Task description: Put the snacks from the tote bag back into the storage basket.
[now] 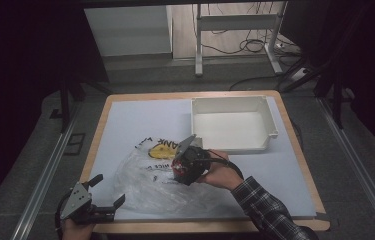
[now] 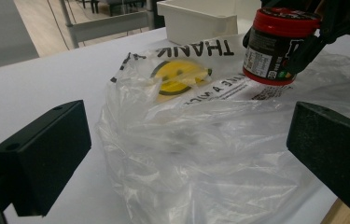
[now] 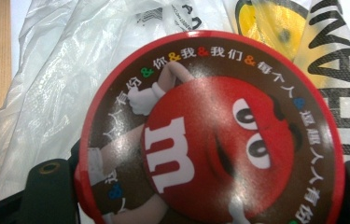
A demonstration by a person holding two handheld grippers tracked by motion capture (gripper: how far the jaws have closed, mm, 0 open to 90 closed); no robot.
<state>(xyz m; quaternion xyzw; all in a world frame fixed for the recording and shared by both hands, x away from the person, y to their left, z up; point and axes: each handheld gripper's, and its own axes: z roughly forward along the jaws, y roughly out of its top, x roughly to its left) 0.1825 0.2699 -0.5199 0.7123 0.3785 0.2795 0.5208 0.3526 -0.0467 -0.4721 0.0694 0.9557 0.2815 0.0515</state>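
- The right tool [image 1: 179, 169] grips a jar [image 2: 275, 44] by its sides, red lid [image 3: 210, 130] toward its camera, above the bag [image 1: 155, 185]; likely it is being lifted clear of the bag or carried across it.
- The left tool [image 1: 107, 192] waits at the surface's near left corner, jaws spread and holding nothing, aimed at the bag's near edge, probably ready to pin it.
- The crumpled clear bag lies near the near edge, left of centre.
- A white bin [image 1: 232, 125] sits empty at the far right corner, a likely destination.
- The surface [image 1: 125, 120] is pale with a wooden rim; the room is dim, with a metal frame and cables on the floor behind.
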